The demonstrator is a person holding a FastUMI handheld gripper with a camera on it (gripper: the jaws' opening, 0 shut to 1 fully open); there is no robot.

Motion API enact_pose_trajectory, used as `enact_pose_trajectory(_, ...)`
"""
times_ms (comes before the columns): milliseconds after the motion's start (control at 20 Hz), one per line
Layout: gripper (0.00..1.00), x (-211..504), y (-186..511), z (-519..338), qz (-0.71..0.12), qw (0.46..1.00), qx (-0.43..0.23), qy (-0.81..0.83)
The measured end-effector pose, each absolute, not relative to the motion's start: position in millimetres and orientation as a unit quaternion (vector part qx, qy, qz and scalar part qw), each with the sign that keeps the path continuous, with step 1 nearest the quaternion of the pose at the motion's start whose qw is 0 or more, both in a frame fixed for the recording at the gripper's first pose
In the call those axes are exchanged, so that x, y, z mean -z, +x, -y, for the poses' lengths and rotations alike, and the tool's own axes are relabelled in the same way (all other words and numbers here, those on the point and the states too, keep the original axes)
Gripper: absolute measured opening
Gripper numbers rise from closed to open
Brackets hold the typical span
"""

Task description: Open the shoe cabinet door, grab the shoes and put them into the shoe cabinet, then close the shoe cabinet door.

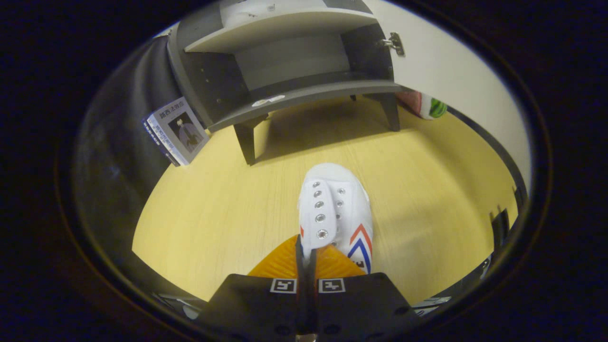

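Note:
A white canvas shoe (338, 209) with metal eyelets and red and blue stripes on its side points away from me toward the cabinet. My gripper (306, 254) is shut on the shoe's upper edge beside the eyelets, holding it over the wooden table (213, 209). Beyond the shoe stands the grey shoe cabinet (285, 61) on short legs, its inner shelf bare. Its white door (451, 71) is swung open to the right, hinge showing at the cabinet's side.
A book (176, 130) leans against the cabinet's left side. A pink and green object (427, 105) lies behind the cabinet's right leg, under the open door. Black cloth borders the table on the left.

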State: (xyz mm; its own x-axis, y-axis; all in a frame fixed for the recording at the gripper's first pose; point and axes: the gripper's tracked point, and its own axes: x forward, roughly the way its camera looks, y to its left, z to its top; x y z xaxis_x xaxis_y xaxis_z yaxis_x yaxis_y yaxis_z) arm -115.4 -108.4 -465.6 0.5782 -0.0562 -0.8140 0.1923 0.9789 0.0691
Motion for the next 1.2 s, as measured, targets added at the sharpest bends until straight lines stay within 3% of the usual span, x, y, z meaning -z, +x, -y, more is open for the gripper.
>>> enact_pose_trajectory(400, 0.02, 407.6, -78.2, 105.8, -0.401, 0.909, 0.087, 0.078)
enact_pose_trajectory(1200, 0.02, 185.4, 4.7, 92.6, -0.211, 0.968, 0.128, 0.032)
